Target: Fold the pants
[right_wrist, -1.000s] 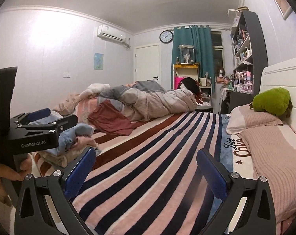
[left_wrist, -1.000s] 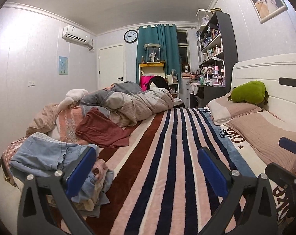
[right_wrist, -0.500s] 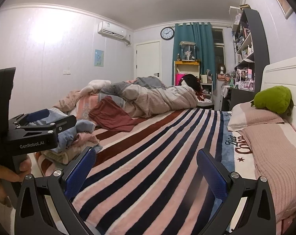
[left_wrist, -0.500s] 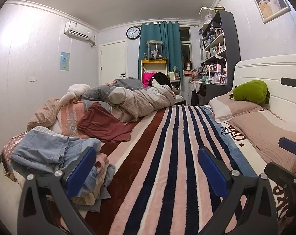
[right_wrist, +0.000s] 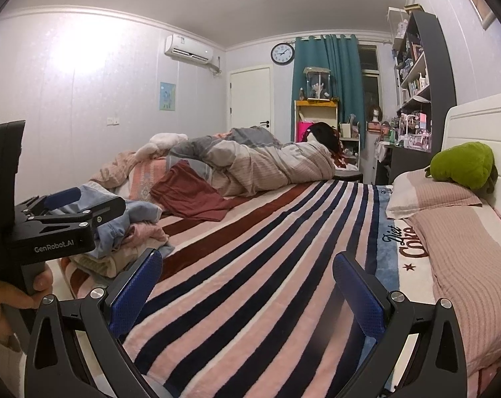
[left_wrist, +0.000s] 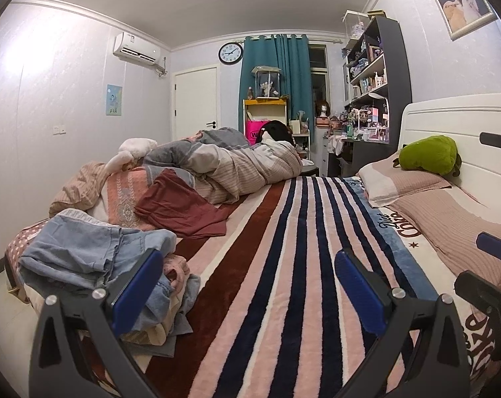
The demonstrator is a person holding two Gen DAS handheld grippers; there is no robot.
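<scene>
Light blue denim pants lie crumpled on top of a clothes pile at the left edge of the striped bed; they also show in the right wrist view. My left gripper is open and empty, held above the blanket just right of the pile. My right gripper is open and empty above the striped blanket, further right. The left gripper's body shows at the left of the right wrist view, in front of the pile.
A dark red garment lies beyond the pile. A bundled duvet lies across the far end. Pillows and a green plush sit by the white headboard on the right. Shelves and a desk stand behind.
Both views have shifted slightly; the grippers drifted a little lower and forward over the bed. Both jaws stay open and empty.
</scene>
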